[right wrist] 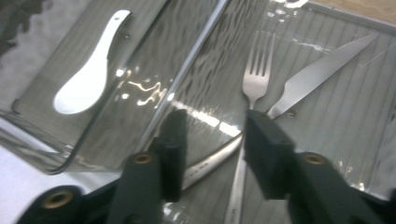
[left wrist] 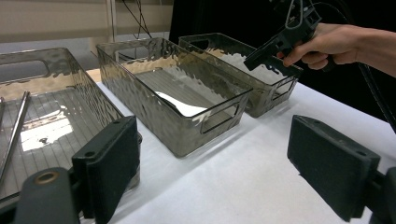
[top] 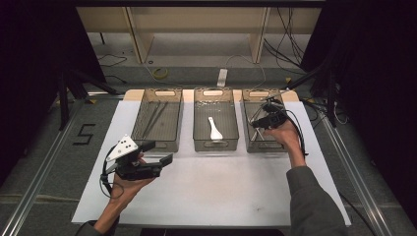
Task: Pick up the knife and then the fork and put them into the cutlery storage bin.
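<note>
A polished steel table knife [right wrist: 299, 86] and a steel four-tined fork [right wrist: 254, 81] lie crossed on the ribbed floor of the right-hand clear plastic bin [top: 265, 142]. In the right gripper view the knife's long axis runs from its handle, low between the jaws, up to a blade tip pointing toward the upper right; the fork runs nearly straight up the picture, tines pointing away from the camera.

The right gripper [right wrist: 212, 140] hangs over that bin with its fingers [right wrist: 268, 149] partly open, straddling the knife handle where it crosses the fork, holding nothing. Closing here would likely be awkward: the two pieces touch, so the fingers could pinch both, or nudge the fork and let the smooth knife handle slide out. The bin's wall is also near the left finger and could be struck.

In the middle bin [top: 215, 143] lies a white ceramic soup spoon [top: 214, 129]. The left bin [top: 157, 142] holds long thin metal chopsticks [top: 155, 118]. The left gripper [top: 158, 153] hovers above the white counter [top: 211, 191] in front of that bin, wide open and empty.
</note>
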Tool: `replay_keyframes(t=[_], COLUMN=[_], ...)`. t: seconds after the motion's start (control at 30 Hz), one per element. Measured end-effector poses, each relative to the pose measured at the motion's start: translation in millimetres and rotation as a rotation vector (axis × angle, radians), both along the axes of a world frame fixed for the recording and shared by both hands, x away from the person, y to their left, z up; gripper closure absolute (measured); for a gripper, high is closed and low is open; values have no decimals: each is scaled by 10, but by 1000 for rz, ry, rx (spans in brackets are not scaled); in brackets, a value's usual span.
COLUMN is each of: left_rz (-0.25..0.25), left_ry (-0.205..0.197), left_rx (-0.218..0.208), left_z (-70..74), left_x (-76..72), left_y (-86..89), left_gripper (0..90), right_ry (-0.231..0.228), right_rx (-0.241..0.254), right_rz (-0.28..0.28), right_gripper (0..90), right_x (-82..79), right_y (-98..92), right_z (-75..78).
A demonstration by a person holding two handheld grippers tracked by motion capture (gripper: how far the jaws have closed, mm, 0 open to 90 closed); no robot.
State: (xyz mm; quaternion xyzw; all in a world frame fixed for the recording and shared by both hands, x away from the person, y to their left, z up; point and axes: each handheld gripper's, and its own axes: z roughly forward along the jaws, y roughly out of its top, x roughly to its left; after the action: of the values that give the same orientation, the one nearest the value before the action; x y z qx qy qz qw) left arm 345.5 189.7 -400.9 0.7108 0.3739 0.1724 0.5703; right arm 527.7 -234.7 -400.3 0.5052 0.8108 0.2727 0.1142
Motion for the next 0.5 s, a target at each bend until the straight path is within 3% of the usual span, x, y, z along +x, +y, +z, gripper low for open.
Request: replay_keyframes(t=[0.2, 0.33, 0.5], left_rz=[-7, -10, -13], left_ry=[9, 10, 16], left_rx=[-13, -11, -9], left_z=[-4, -4, -8], left_x=[9, 9, 11], left_y=[9, 7, -1], left_gripper=[161, 161, 161], right_ry=[-41, -114, -165], right_rx=[50, 68, 107], right_rz=[16, 15, 51], right_gripper=[444, 385, 329], right_x=[-125, -247, -403], right_y=[42, 77, 125], right_z=[72, 167, 280])
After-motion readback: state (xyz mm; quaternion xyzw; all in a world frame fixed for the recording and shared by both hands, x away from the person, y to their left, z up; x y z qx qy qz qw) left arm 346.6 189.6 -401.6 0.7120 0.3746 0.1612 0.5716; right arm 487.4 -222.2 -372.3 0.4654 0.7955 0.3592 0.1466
